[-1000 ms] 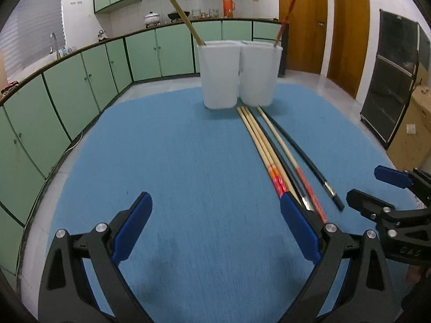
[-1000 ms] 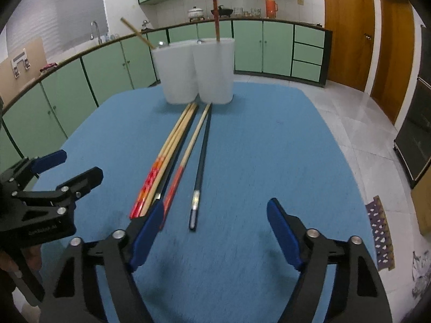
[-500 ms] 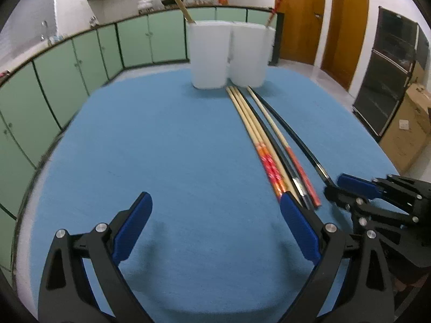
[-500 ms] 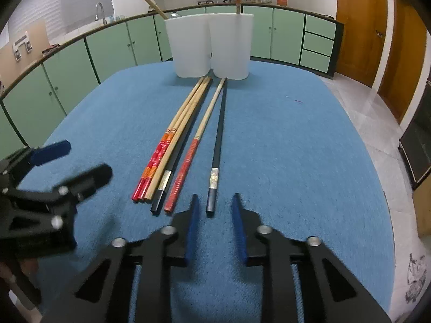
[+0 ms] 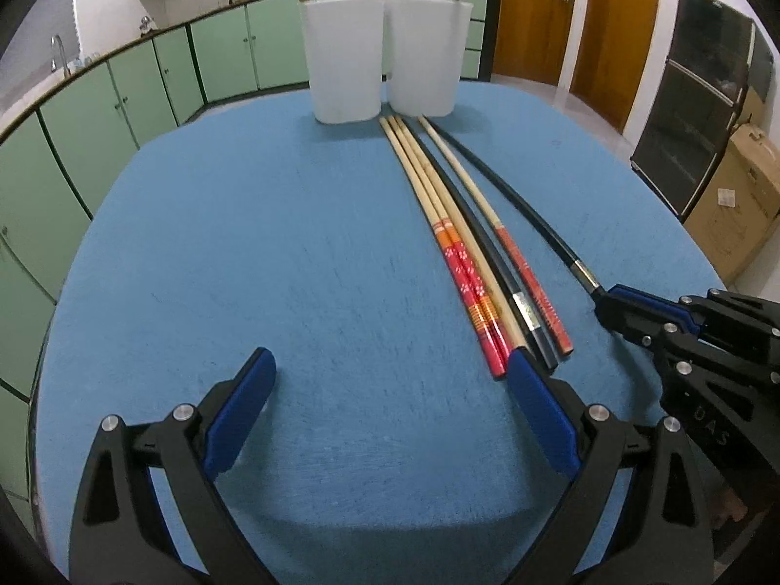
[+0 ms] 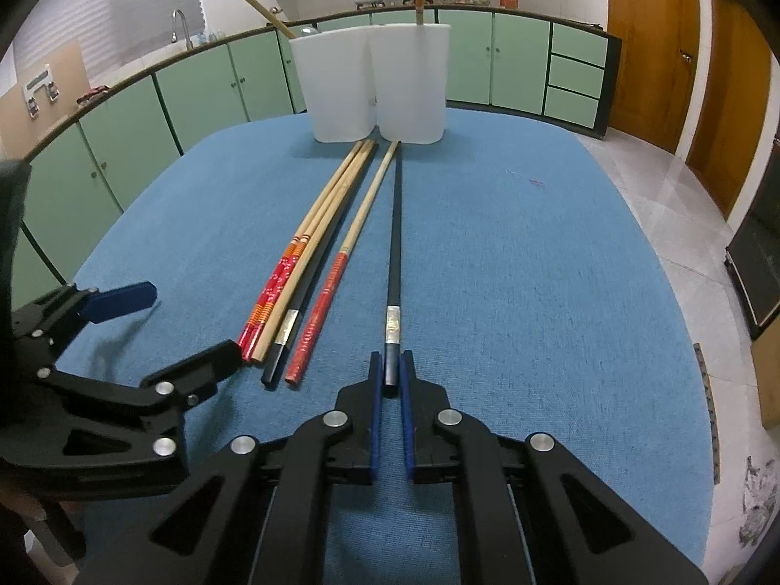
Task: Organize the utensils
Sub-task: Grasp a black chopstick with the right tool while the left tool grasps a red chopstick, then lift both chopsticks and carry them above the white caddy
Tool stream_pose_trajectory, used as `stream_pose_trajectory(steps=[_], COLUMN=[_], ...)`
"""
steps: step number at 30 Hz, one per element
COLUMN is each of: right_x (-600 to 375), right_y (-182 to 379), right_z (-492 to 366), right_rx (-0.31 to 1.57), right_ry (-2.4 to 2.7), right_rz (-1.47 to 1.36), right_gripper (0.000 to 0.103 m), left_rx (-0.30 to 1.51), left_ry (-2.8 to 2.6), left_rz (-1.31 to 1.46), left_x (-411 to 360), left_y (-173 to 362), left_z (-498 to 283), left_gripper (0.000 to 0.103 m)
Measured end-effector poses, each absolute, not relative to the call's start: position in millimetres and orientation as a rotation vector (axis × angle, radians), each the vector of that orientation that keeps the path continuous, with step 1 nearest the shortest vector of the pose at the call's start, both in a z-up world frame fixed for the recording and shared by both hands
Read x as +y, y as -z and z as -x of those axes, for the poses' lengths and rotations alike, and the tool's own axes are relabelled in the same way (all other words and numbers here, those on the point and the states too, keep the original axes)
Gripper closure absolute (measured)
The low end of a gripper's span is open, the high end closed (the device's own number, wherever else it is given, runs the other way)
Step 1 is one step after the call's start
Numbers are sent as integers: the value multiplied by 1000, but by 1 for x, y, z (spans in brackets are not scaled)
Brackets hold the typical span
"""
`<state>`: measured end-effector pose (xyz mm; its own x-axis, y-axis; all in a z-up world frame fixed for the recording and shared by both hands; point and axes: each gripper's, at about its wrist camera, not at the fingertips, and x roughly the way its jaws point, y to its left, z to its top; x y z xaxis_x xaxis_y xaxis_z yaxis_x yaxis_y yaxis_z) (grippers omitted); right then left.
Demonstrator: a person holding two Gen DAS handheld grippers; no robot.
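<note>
Several long chopsticks lie on the blue table (image 5: 292,253): a bundle of bamboo and red-patterned ones (image 5: 463,263) (image 6: 312,253), and a separate black chopstick (image 6: 395,243) (image 5: 526,209). My right gripper (image 6: 390,373) is shut on the near end of that black chopstick, which still lies on the table; it also shows in the left wrist view (image 5: 609,307). My left gripper (image 5: 390,404) is open and empty, just left of the bundle's near ends. Two white holders (image 5: 346,58) (image 5: 424,53) stand at the far edge, each with one chopstick inside.
Green kitchen cabinets (image 5: 146,87) curve around the left and back. Wooden doors (image 5: 536,14) and a cardboard box (image 5: 731,204) are to the right. The left gripper appears in the right wrist view (image 6: 122,341) at the left.
My right gripper has closed from wide open onto the near end of the black chopstick. Both grippers moved forward toward the chopsticks. The left gripper stayed open.
</note>
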<state>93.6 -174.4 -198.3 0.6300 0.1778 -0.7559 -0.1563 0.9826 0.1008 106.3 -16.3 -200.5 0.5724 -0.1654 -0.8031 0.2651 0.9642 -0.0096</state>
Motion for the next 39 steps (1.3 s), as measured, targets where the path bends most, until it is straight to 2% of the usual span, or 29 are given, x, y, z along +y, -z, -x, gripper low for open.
stream_pose_trajectory(steps=[12, 16, 20, 23, 25, 29, 30, 31, 39], right_x=[-175, -175, -175, -175, -178, -181, -181, -181, -190], right_y=[199, 199, 199, 200, 200, 201, 201, 200, 187], right_z=[-93, -93, -93, -93, -93, -94, -94, -94, -85], right_rx=[865, 866, 867, 866, 868, 870, 869, 869, 833], right_ry=[-195, -196, -194, -194, -202, -211, -210, -210, -194], right_rz=[-39, -40, -38, -41, -63, -90, -91, -97, -119], right_gripper=[96, 96, 96, 96, 96, 96, 96, 96, 97], left_rx=[931, 923, 913, 907, 905, 904, 903, 902, 863], left_ry=[171, 187, 207, 227, 242, 261, 267, 268, 252], left_rz=[-81, -87, -84, -88, -89, -92, -89, -91, -107], left_x=[-1, -8, -15, -19, -24, -30, -31, -32, -24], left_y=[198, 198, 198, 197, 197, 197, 196, 196, 175], left_z=[-107, -106, -106, -104, -102, -100, -99, -99, -89], left_gripper=[11, 29, 38, 52, 65, 82, 92, 97, 97])
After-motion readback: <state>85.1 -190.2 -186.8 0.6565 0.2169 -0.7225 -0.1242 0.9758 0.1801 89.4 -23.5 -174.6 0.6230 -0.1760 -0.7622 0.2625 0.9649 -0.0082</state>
